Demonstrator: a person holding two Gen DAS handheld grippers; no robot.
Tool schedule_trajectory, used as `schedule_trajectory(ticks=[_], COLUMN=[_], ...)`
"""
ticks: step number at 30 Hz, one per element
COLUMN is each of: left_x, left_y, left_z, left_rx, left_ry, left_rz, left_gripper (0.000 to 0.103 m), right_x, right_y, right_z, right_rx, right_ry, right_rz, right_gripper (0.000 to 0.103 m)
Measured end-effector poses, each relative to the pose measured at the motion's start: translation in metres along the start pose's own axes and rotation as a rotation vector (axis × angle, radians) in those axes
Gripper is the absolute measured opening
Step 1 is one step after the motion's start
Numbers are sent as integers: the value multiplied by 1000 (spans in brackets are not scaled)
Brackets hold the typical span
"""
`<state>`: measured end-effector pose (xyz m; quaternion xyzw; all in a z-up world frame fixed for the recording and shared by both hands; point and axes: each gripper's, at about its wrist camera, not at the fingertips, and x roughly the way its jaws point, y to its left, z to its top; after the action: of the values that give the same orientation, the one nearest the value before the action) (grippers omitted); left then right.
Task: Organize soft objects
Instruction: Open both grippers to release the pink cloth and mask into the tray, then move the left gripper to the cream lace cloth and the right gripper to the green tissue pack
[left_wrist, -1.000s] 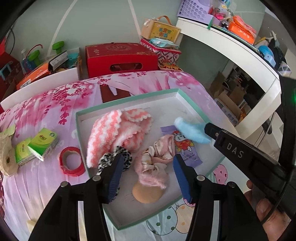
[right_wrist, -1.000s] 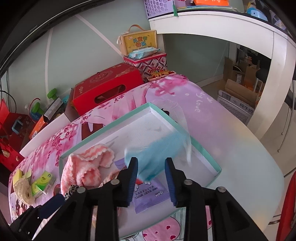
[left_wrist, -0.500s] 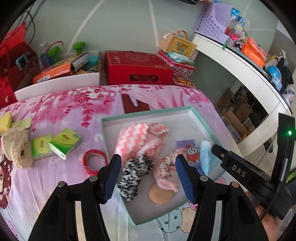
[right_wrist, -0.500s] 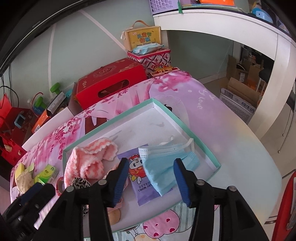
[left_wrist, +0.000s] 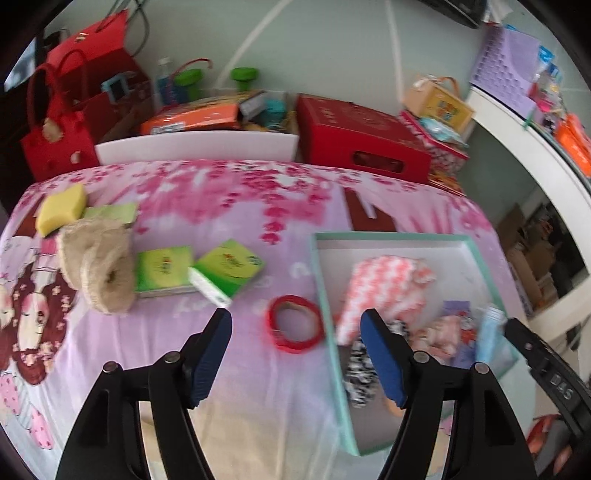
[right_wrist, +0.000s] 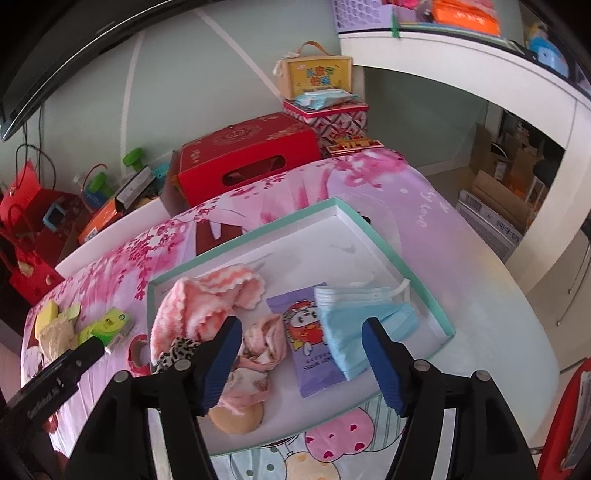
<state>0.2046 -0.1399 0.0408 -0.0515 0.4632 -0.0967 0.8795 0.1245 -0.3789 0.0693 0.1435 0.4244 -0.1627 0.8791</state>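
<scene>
A teal-rimmed white tray (right_wrist: 369, 229) (left_wrist: 476, 254) lies on the pink tablecloth. In it lie a pink-and-white knitted cloth (right_wrist: 207, 299) (left_wrist: 384, 284), a blue face mask (right_wrist: 365, 325), a purple wipes packet (right_wrist: 310, 343), a pink scrunchie (right_wrist: 262, 339), a leopard scrunchie (right_wrist: 181, 349) and a tan puff (right_wrist: 236, 417). My right gripper (right_wrist: 301, 325) is open and empty above the tray's near side. My left gripper (left_wrist: 295, 321) is open and empty above a red tape roll (left_wrist: 293, 328), left of the tray.
On the cloth to the left lie two green tissue packs (left_wrist: 164, 271), a burlap ribbon roll (left_wrist: 98, 266) and a yellow sponge (left_wrist: 61, 208). A red box (right_wrist: 247, 158) and other boxes stand behind the table. A white shelf (right_wrist: 480, 62) runs at right.
My right gripper let go of the blue mask into the tray, opened and drew back. My left gripper swung left from over the tray toward the tape roll.
</scene>
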Motion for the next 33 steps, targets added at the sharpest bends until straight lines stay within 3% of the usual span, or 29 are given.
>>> schedule_trajectory(ticks=[6,9,11,14,21,26,29,33], left_x=[0,0,-1,-2,3,3,1,0], left_y=[38,65,82,105,141,157,166,176], left_z=[5,6,6,5,-3,-5,-6,-8], left_rx=[-51,-91,-115,-146,-208,-239,-256,-279], left_ry=[-6,-13,-20,-21,19,19,9,4], left_rz=[78,157,215,264,269,270,272,280], left_gripper=[74,87,87,87,87,88,97,97], right_x=[-1,-1,-1,0,-3,-1,1,5], right_y=[28,44,53,70,107,142,158,175], right_z=[-2,-4,-6,-9,-18,-28,-34,-42], right_rx=[-59,-83,-97,-132,-193,-257,-273,-293], right_ry=[0,0,3,9,-5,-7,-7,-2], right_rz=[48,58,76,99,137,173,196,220], right_gripper=[77,79,85,85,97,98,98,100])
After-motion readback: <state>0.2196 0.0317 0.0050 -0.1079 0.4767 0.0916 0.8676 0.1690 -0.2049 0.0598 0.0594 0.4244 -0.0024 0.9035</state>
